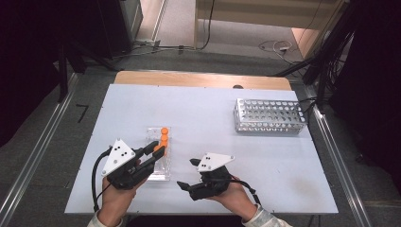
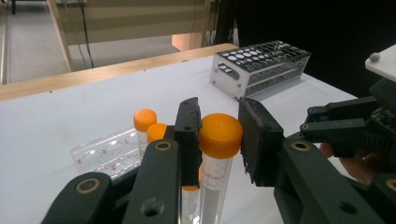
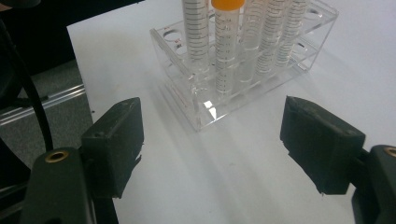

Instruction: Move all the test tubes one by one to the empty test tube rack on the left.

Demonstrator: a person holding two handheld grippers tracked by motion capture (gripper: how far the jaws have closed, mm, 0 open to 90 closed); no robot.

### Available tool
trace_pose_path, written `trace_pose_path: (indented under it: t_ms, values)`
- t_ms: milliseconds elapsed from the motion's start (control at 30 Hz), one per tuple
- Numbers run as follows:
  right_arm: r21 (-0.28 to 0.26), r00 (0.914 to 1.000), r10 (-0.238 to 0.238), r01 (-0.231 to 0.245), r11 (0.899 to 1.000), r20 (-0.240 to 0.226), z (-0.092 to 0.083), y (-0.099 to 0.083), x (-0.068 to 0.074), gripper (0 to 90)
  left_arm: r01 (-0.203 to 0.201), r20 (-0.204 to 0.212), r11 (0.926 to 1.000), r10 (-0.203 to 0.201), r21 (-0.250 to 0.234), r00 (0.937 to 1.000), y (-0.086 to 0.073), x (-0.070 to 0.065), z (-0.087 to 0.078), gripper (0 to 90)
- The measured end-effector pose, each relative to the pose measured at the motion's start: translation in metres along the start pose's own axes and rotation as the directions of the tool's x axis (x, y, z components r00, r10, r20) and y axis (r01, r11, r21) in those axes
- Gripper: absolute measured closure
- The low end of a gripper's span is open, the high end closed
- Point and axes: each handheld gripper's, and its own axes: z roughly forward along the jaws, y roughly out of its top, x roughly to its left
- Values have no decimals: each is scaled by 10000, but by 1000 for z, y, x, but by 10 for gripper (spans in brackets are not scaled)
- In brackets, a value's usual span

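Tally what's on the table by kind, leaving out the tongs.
Orange-capped tubes: 4 that can be made out
Clear plastic tube rack: 1
Perforated metal rack: 1
Total: 6

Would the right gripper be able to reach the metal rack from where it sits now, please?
Probably yes. The right gripper rests near the table's front edge with its jaws open and empty, and the white tabletop between it and the metal rack is bare.
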Motion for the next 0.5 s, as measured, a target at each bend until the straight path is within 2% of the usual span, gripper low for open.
trace_pose_path:
  t_ms: [500]
  values:
    - [50,10000,-18,18,10000,-4,1,-1,0,203,-141,-233,9993,149,336,9996,-14,-3,10,691]
